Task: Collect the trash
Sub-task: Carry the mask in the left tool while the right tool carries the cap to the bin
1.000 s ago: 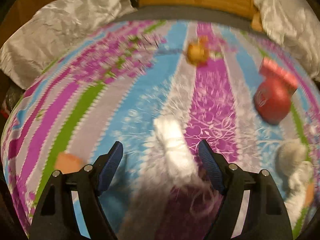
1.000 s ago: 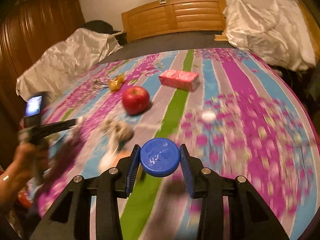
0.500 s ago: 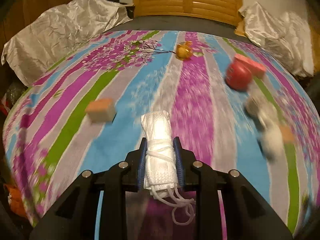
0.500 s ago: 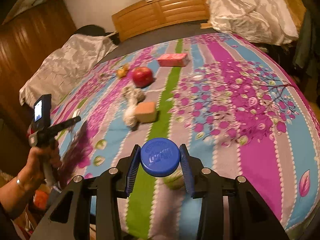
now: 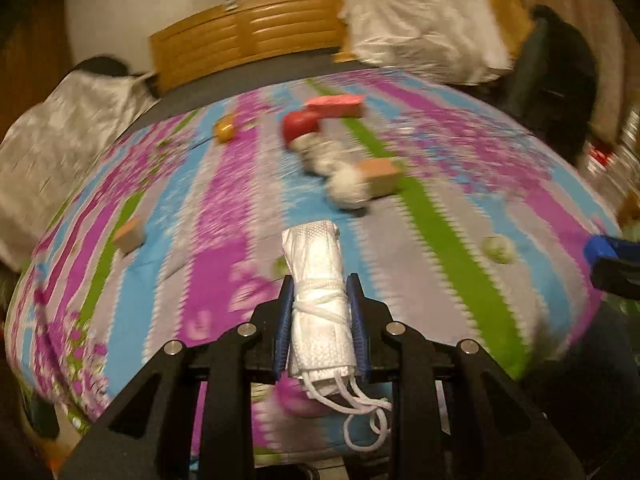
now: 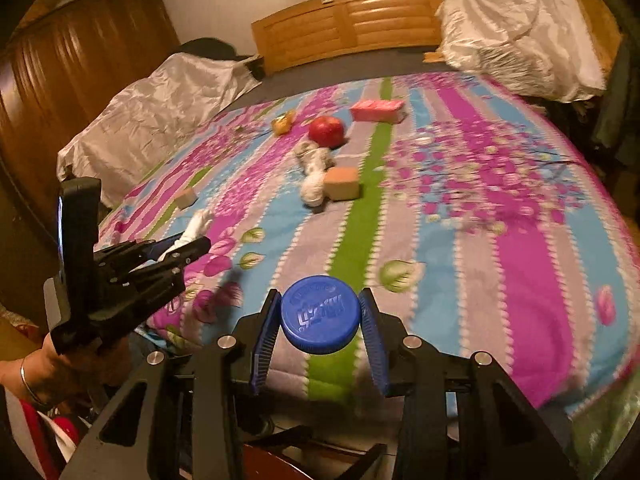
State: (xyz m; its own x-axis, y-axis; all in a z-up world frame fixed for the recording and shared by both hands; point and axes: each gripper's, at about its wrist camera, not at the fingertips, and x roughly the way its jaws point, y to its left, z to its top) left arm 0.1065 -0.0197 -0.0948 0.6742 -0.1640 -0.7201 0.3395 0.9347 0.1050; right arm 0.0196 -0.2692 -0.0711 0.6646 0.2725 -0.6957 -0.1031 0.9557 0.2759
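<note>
My left gripper (image 5: 320,320) is shut on a rolled white face mask (image 5: 318,280), its ear loops hanging down, held above the near edge of the striped bedspread (image 5: 460,248). My right gripper (image 6: 319,322) is shut on a blue bottle cap (image 6: 318,314), also over the near edge. In the right wrist view the left gripper (image 6: 176,248) shows at the left with the mask (image 6: 196,226) sticking out. Crumpled white tissue (image 6: 314,172) lies mid-bed beside a tan block (image 6: 342,182); the tissue also shows in the left wrist view (image 5: 340,180).
On the bed lie a red apple (image 6: 327,130), a pink box (image 6: 378,110), a small yellow item (image 6: 282,122) and a second tan block (image 6: 186,199). White covered bundles (image 6: 520,40) sit at both sides. A wooden headboard (image 6: 348,20) stands behind.
The left gripper closed on the mask and lifted it back toward the near edge. The right gripper pulled back from mid-bed with the cap still held.
</note>
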